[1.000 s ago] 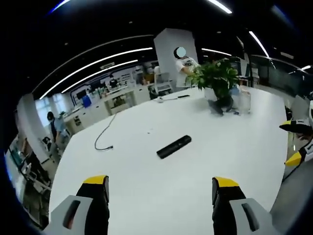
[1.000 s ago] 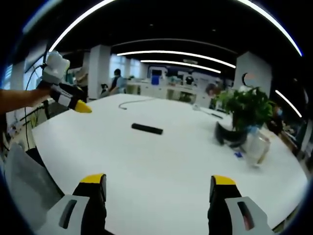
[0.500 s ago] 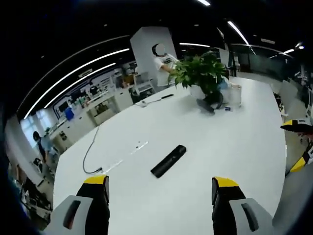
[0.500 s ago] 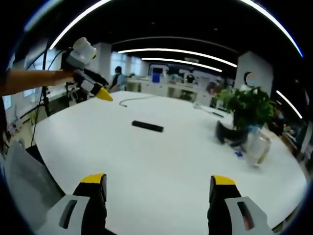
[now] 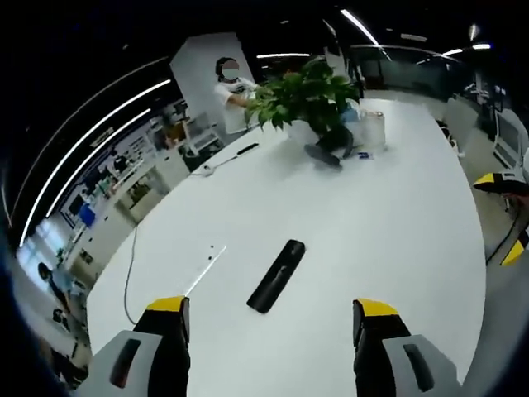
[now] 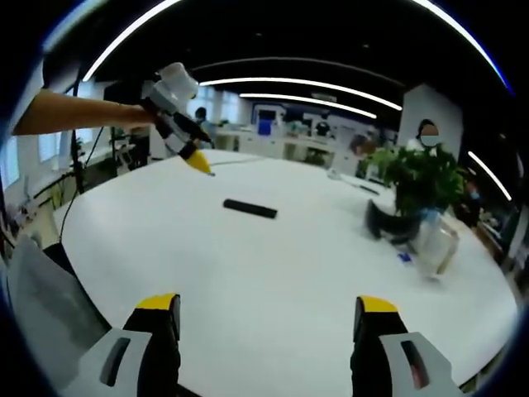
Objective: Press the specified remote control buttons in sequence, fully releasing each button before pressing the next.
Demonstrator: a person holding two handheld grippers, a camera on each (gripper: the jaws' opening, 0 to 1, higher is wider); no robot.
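Right gripper (image 6: pixel 265 318) at the bottom of the frame, yellow-tipped jaws wide apart over the white table (image 6: pixel 273 273). Dark remote (image 6: pixel 250 208) lies flat at centre; the left gripper (image 6: pixel 198 160) hangs at upper left, jaws probably together. Plant (image 6: pixel 417 186) at right.

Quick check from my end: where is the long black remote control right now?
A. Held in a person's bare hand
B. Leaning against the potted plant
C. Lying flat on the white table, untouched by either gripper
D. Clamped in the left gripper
C. The long black remote control lies flat on the white table, ahead of the open left gripper and apart from its tips; the right gripper view shows it alone on the tabletop too.
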